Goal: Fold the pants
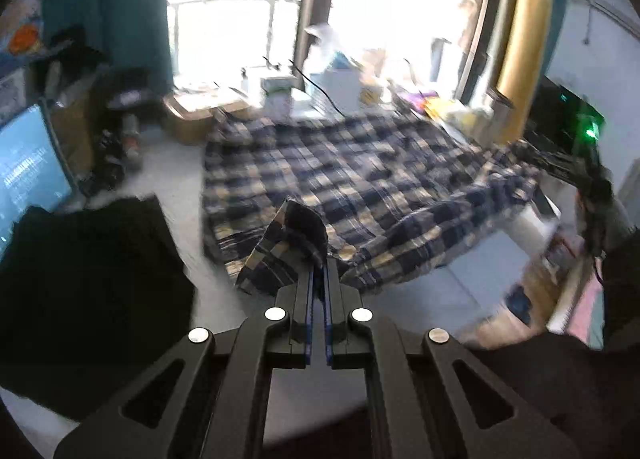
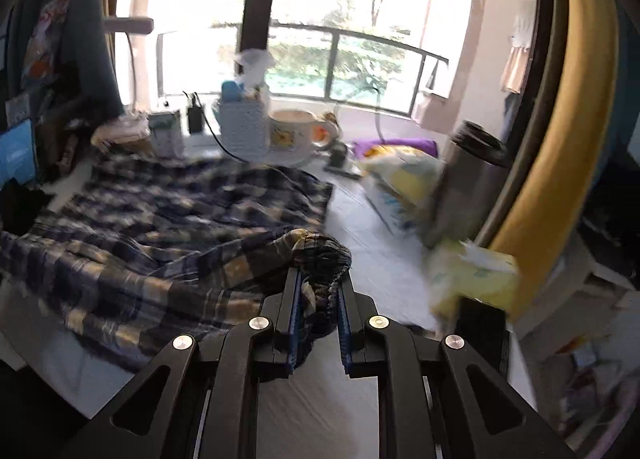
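Navy, cream and tan plaid pants (image 1: 352, 179) lie spread over a white tabletop (image 1: 460, 295). In the left wrist view my left gripper (image 1: 319, 265) is shut on a near corner of the pants, which stands up in a peak above the fingertips. The right wrist view shows the same plaid pants (image 2: 160, 219) stretching to the left. There my right gripper (image 2: 318, 273) is shut on a bunched, gathered edge of the pants, lifted off the white tabletop (image 2: 372, 227). Both views are blurred.
A black garment (image 1: 92, 291) lies left of the pants, beside a lit screen (image 1: 28, 175). At the back by the window stand a white tissue box (image 2: 244, 131), a mug (image 2: 296, 133), a steel tumbler (image 2: 464, 183) and yellow packets (image 2: 472, 275).
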Demonstrator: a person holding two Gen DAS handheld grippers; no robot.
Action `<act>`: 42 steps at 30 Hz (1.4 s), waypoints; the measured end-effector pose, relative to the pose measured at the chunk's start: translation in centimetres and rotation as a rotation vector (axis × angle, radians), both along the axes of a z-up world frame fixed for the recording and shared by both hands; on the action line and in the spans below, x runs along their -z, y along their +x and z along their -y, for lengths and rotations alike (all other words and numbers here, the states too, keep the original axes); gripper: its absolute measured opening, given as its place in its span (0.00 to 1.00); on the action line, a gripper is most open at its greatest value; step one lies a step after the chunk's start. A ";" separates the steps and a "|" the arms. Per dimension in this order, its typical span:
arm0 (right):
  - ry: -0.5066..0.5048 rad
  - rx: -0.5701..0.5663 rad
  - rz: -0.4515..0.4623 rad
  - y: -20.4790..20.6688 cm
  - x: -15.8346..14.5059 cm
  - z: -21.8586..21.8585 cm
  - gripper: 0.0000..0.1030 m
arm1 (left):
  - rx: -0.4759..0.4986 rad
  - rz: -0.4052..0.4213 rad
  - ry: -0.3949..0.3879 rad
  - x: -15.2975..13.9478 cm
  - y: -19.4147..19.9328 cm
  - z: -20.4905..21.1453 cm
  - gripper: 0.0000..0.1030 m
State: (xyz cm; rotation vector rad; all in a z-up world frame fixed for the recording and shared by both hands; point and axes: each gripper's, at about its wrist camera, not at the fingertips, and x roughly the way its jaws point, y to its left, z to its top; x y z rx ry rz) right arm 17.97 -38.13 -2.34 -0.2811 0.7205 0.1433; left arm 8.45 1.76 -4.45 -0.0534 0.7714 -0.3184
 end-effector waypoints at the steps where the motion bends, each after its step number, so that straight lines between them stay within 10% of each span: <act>1: -0.007 0.012 -0.020 -0.2 0.7 0.3 0.16 | 0.013 -0.023 -0.005 0.6 -0.4 0.3 0.03; 14: -0.013 0.088 -0.175 -2.2 7.1 2.6 0.19 | -0.032 -0.270 0.044 6.7 -4.1 -1.1 0.03; 19: 0.004 0.149 -0.139 -3.2 6.0 4.5 0.65 | -0.076 -0.206 0.066 4.8 -4.2 -3.6 0.03; 22: 0.038 0.160 -0.086 -3.6 4.5 5.1 0.66 | -0.136 -0.155 0.036 3.4 -2.9 -4.9 0.06; 28: 0.054 0.097 -0.062 -3.0 4.1 3.2 0.66 | -0.086 -0.151 -0.002 4.7 0.3 -2.6 0.56; 34: 0.077 0.052 -0.083 -1.8 5.6 1.3 0.66 | -0.095 -0.176 0.057 8.0 1.1 -0.5 0.54; 38: 0.078 0.045 -0.099 -0.9 6.3 0.9 0.66 | -0.097 -0.141 0.140 8.2 -0.2 0.4 0.12; 42: 0.071 0.035 -0.102 0.0 6.0 0.8 0.66 | -0.065 -0.190 0.141 7.9 -1.4 -0.2 0.06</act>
